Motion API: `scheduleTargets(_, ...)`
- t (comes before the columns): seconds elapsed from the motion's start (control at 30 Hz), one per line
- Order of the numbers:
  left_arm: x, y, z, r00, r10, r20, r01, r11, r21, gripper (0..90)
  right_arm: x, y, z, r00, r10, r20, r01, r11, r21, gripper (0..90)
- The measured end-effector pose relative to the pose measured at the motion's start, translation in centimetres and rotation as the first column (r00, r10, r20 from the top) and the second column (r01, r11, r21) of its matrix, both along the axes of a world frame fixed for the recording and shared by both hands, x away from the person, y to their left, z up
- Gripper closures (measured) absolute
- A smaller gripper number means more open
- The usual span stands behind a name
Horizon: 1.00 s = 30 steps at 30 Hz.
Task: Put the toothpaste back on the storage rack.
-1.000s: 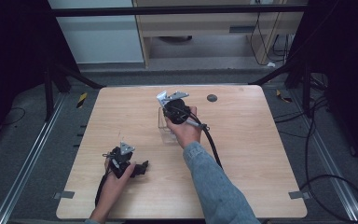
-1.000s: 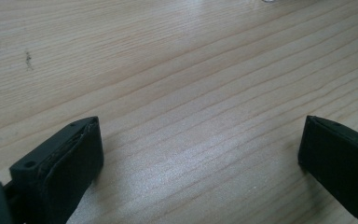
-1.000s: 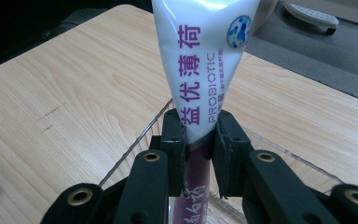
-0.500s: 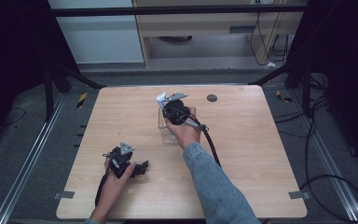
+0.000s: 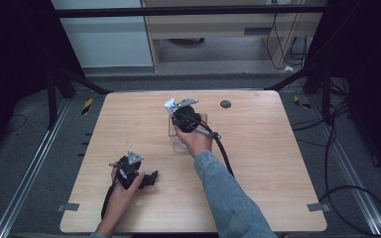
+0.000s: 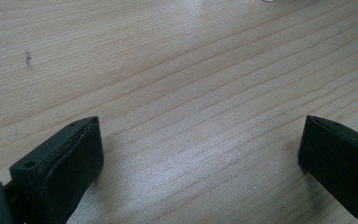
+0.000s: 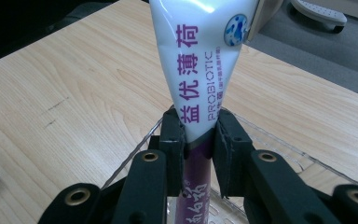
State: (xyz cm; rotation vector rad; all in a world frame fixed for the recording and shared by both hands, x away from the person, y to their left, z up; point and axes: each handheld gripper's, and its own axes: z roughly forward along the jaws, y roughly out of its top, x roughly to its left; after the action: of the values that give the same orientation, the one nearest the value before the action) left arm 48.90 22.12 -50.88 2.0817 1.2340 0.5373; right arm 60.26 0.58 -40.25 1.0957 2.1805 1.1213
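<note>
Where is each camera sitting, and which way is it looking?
High view: above the table, looking forward and down; both forearms and grippers show.
Left gripper view: on the left gripper, facing bare wood between open jaws.
Right gripper view: on the right gripper, clamping a toothpaste tube.
All three share the table.

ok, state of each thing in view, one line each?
right gripper: shut on the tube, over the clear tray.
tube: white and purple, clamped at its narrow part, wide end pointing away from the jaws.
clear tray: on the table, under the tube.
left gripper: open, nothing between the jaws, low over bare wood.
table: wooden top with a small dark disc near the far edge.
</note>
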Motion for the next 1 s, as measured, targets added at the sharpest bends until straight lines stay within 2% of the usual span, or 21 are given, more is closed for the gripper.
scheduleTargets(0.37, 0.0, 0.01, 0.0, 1.0, -0.001, 0.0, 0.001, 1.0, 0.001, 0.0, 0.13, 0.66, -0.15, 1.0, 0.008, 0.006, -0.008, 0.9999, -0.011, 74.7)
scheduleTargets(1.0, 0.0, -0.03, -0.02, 1.0, 0.002, 0.002, -0.002, 1.0, -0.004, 0.0, 0.5, 0.59, -0.04, 0.9999, 0.005, -0.016, -0.005, 1.0, 0.004, 70.4)
